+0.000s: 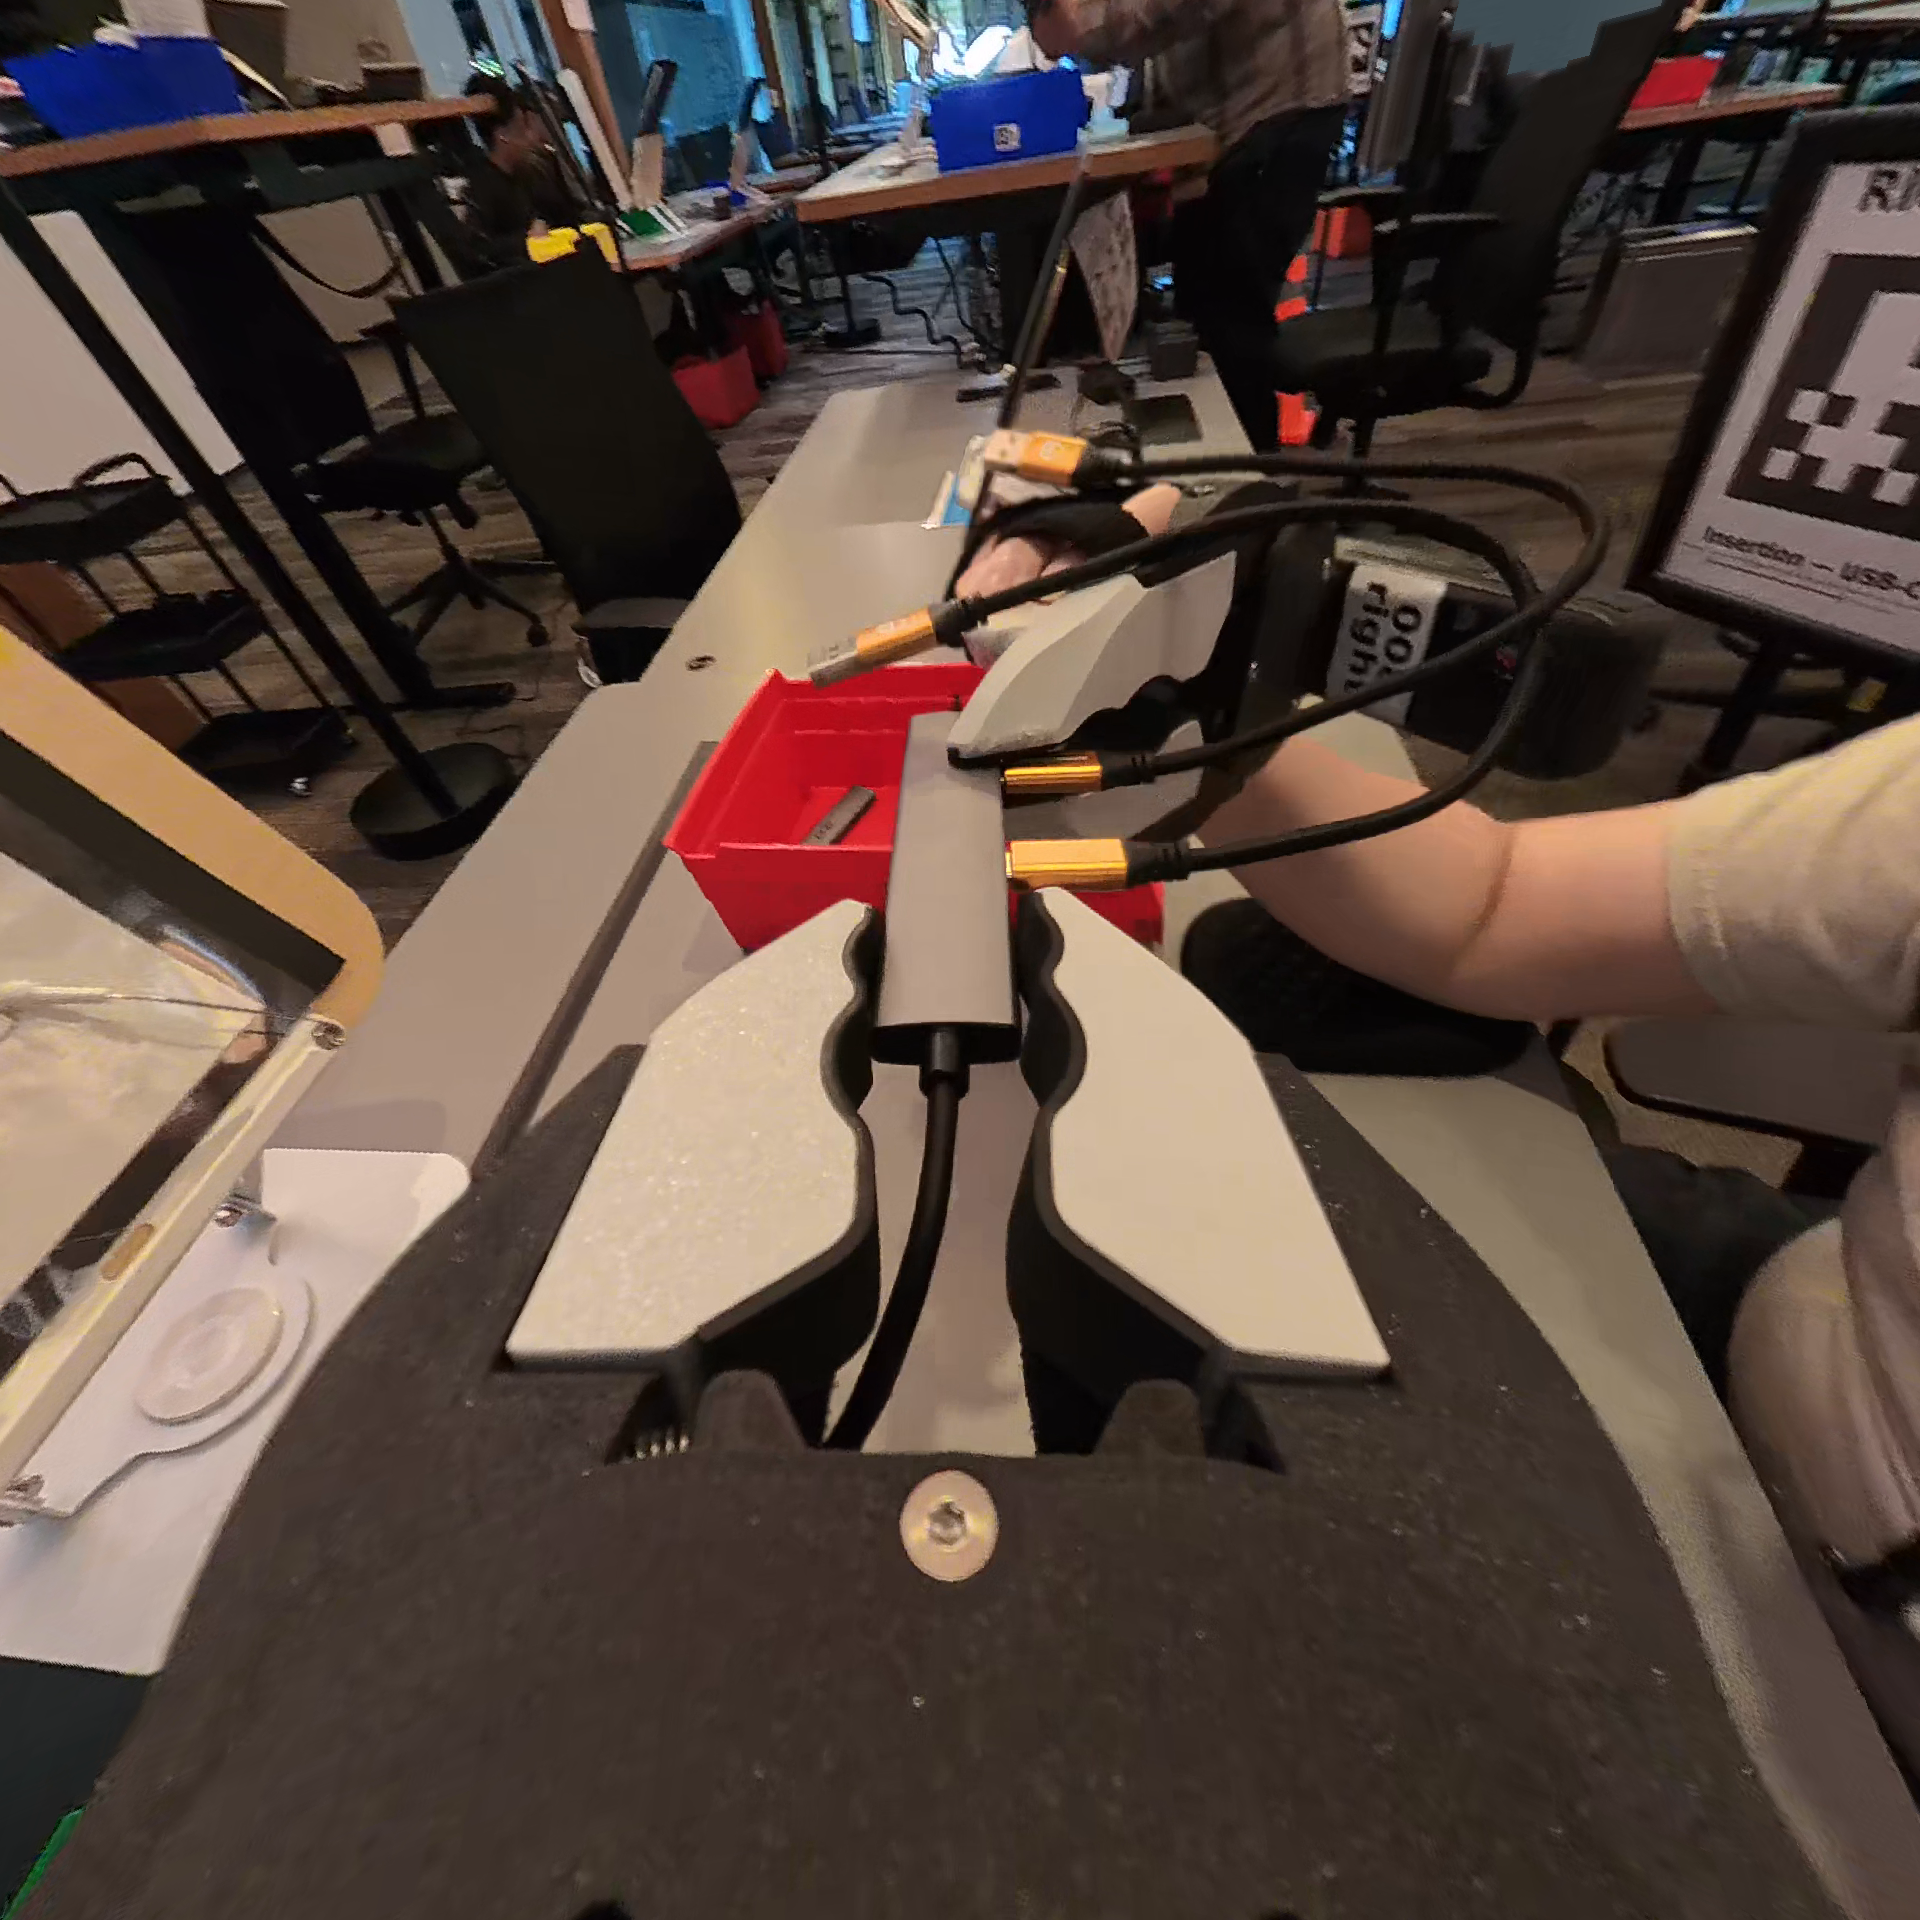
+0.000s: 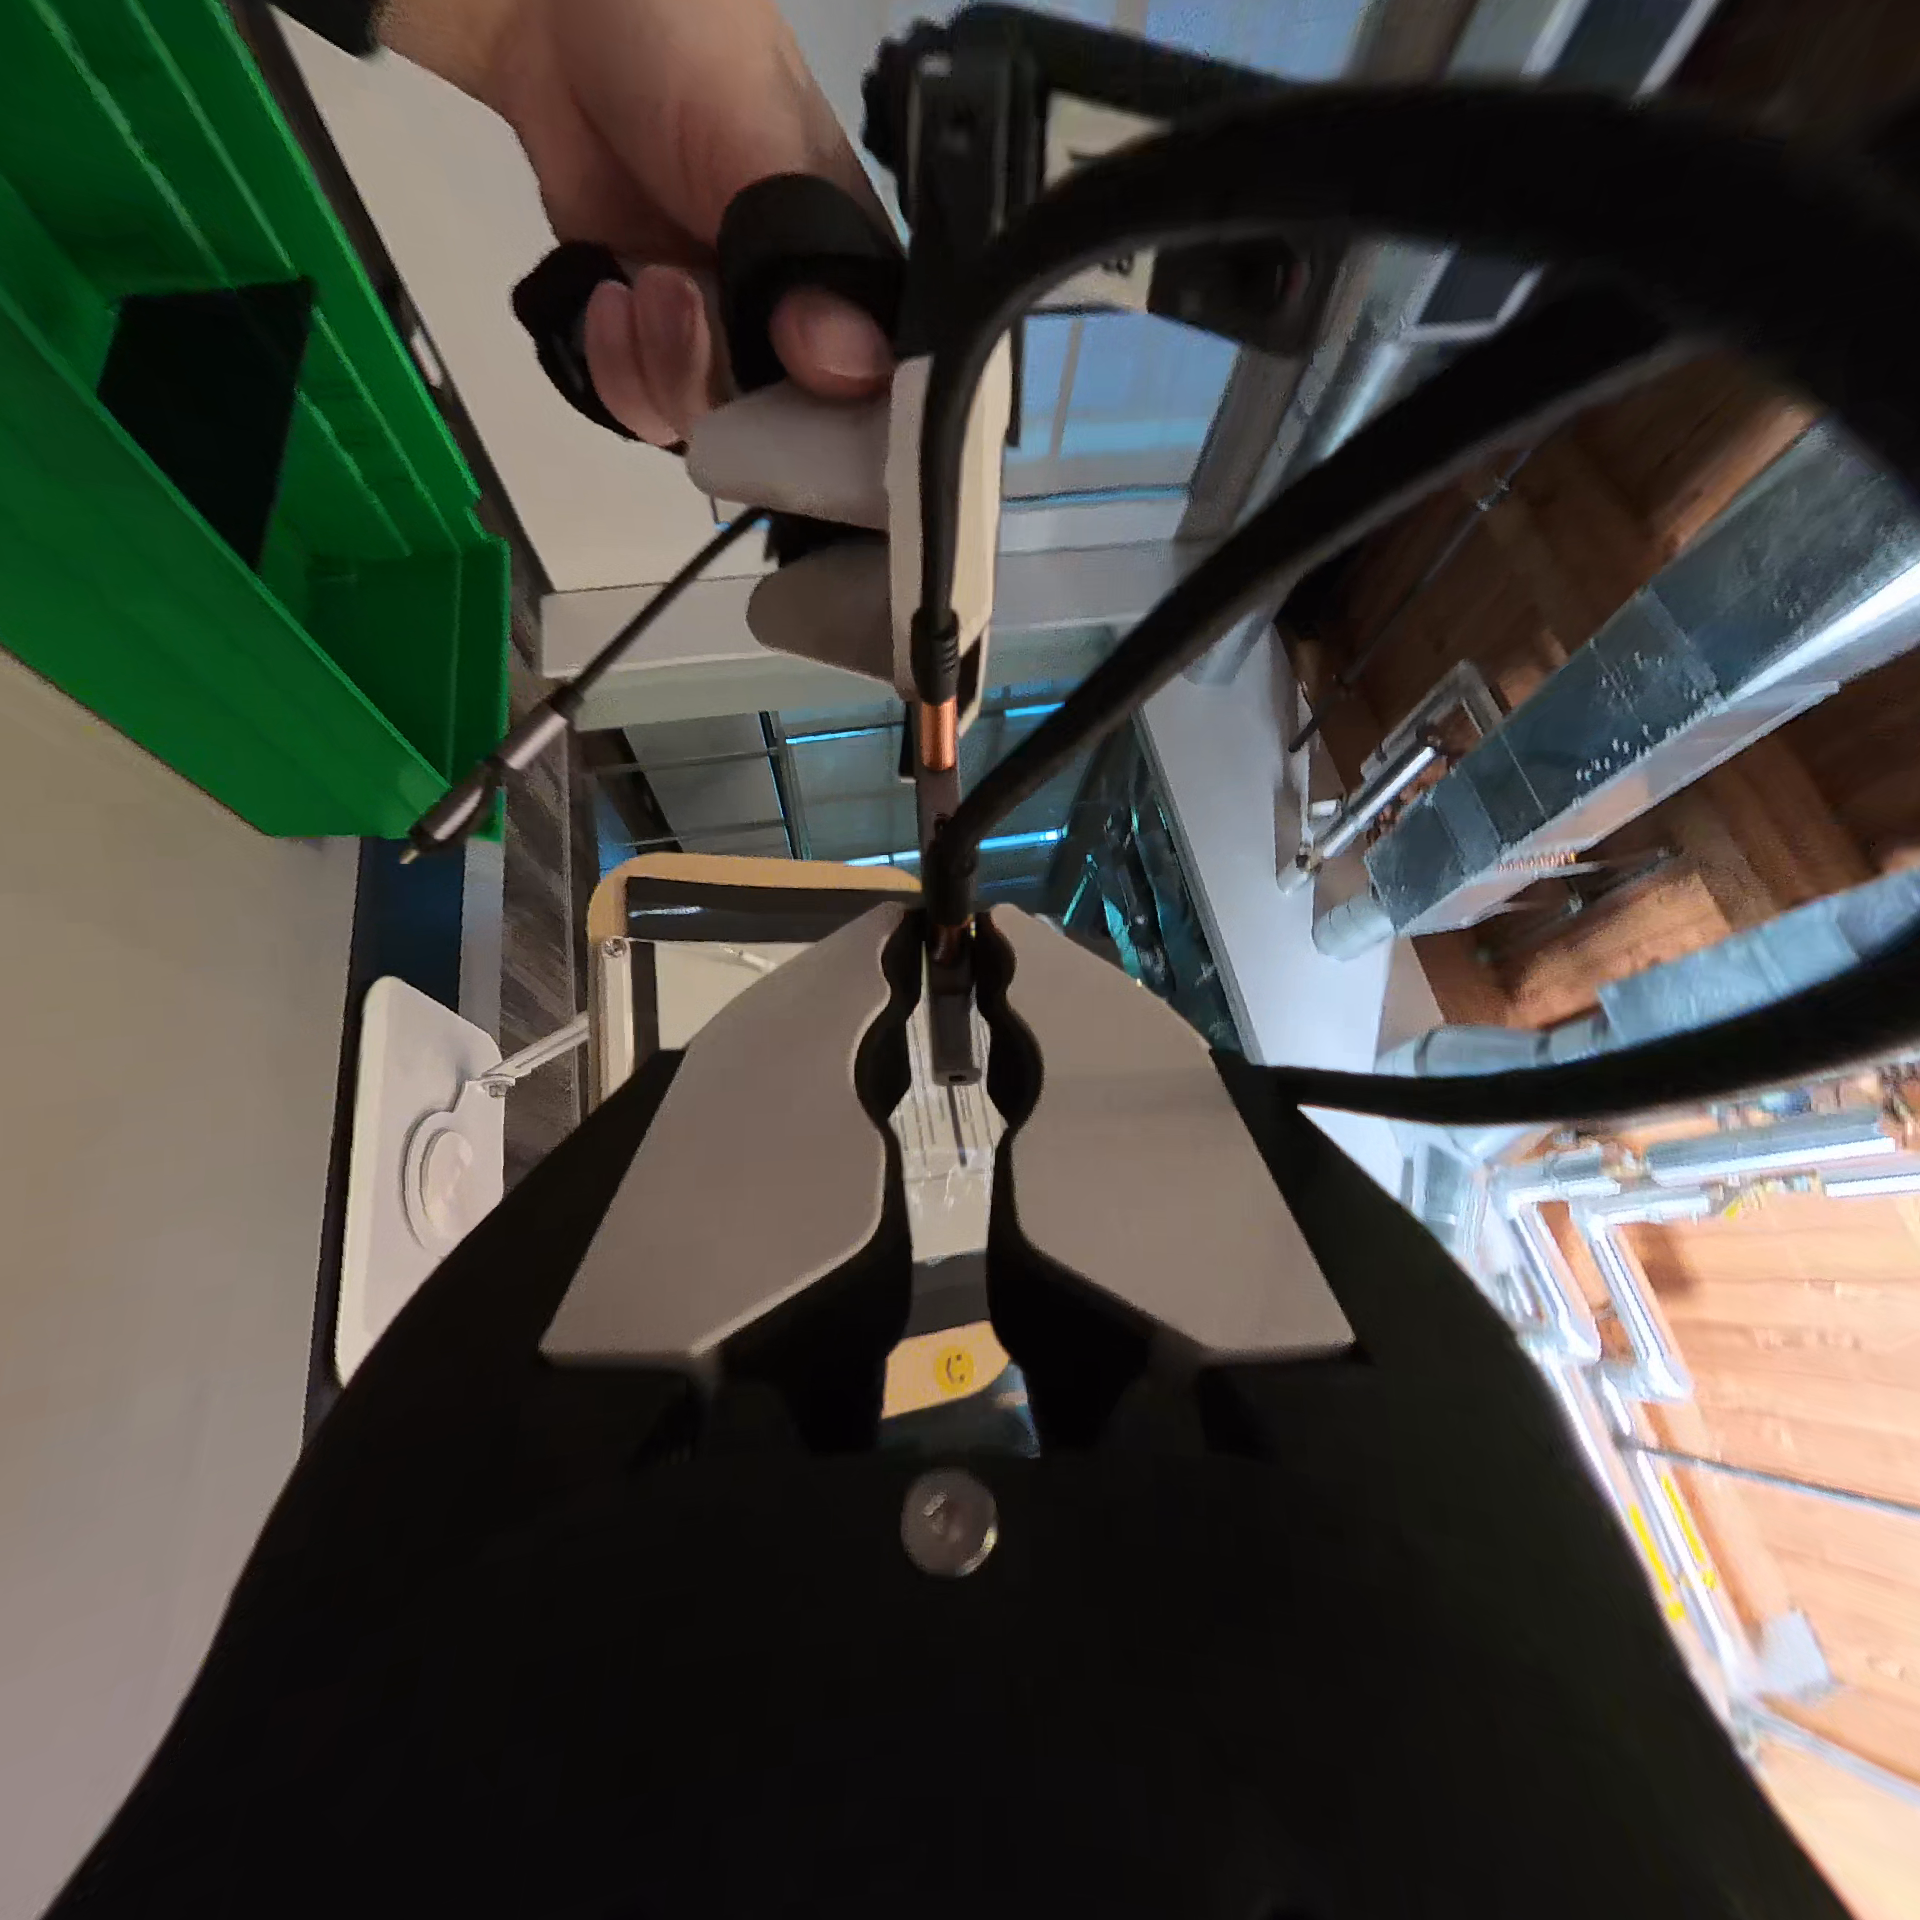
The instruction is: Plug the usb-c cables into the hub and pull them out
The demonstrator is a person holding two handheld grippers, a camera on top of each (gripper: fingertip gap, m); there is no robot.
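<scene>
My left gripper (image 1: 943,940) is shut on the near end of a dark grey hub (image 1: 940,831), held level above the table. Two gold-sleeved usb-c plugs sit in the hub's right side, a near one (image 1: 1067,863) and a far one (image 1: 1049,774). My right gripper (image 2: 950,930) is shut on the far plug (image 2: 948,940), beside the hub's far end (image 2: 954,1039); it also shows in the left wrist view (image 1: 982,740). The cables' two free gold ends (image 1: 883,644) (image 1: 1039,457) hang in the air above. The left gripper (image 2: 914,582) shows at the top of the right wrist view.
A red bin (image 1: 790,831) with a small dark stick in it lies under the hub on the grey table (image 1: 582,883). A green bin (image 2: 208,499) and the hub's own dangling plug (image 2: 468,810) are at the left. A clear stand (image 1: 156,1039) and a marker board (image 1: 1818,364) flank the table. Less than 4 cm separates the two grippers' tips.
</scene>
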